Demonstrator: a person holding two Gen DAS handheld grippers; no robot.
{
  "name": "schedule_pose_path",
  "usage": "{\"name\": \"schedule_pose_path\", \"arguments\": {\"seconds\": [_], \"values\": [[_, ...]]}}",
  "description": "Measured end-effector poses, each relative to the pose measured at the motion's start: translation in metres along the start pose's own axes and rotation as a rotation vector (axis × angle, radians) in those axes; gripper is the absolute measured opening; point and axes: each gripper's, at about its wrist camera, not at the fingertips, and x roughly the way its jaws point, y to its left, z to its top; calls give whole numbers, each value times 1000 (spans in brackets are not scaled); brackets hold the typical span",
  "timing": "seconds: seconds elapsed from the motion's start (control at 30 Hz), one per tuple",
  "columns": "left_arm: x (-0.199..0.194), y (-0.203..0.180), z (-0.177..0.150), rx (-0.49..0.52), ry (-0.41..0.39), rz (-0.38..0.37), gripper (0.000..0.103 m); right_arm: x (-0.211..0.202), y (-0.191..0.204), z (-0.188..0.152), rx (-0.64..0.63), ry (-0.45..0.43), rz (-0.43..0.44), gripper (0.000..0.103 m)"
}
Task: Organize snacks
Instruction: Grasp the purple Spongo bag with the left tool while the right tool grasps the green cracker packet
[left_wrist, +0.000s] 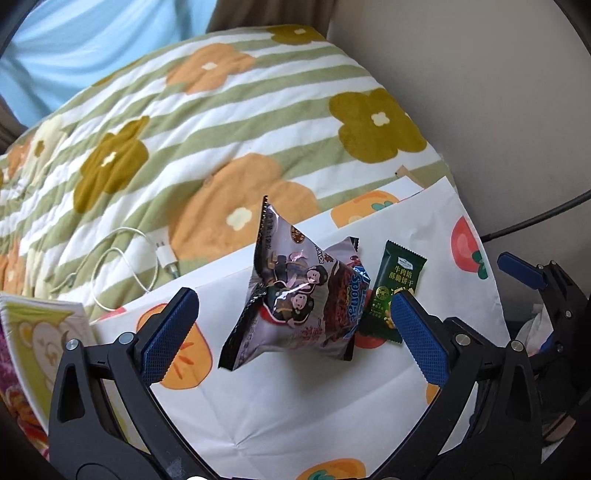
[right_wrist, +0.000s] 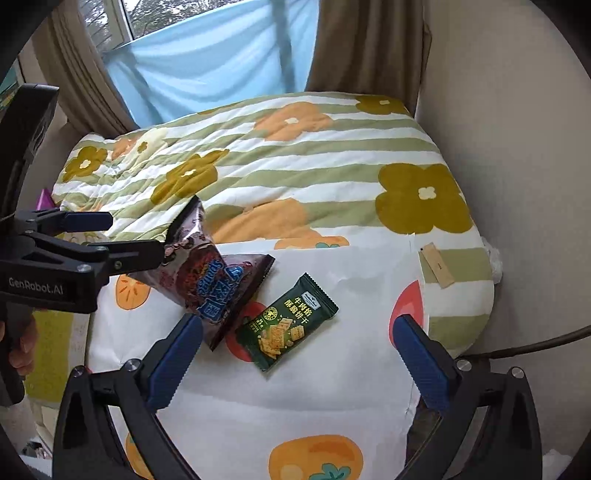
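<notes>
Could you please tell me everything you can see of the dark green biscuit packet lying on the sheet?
The dark green biscuit packet is a small, flat, sealed pouch of glossy plastic film with crimped, serrated ends. Its face bears gold Chinese characters, a small white logo and a picture of square crackers. It lies flat, face up, at an angle on the white fruit-print sheet, partly over a red fruit print. The purple snack bag lies beside it; whether their edges touch, I cannot tell. Neither gripper touches it.
</notes>
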Motion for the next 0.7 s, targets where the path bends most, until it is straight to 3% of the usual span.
{"name": "schedule_pose_path", "arguments": {"seconds": [0.33, 0.57, 0.63, 0.67, 0.7], "values": [[61, 3, 6, 32, 105, -68, 103, 61, 1, -5, 127, 59, -125, 102], [72, 3, 5, 51, 101, -97, 102, 77, 3, -8, 166, 47, -150, 102], [75, 2, 5, 64, 114, -97, 99, 79, 4, -8, 170, 44, -154, 102], [77, 2, 4, 71, 124, -92, 90, 80, 5, -8, 169, 41, -157, 102], [79, 2, 3, 80, 131, -88, 88, 81, 6, -7, 167, 39, -159, 102]]}}
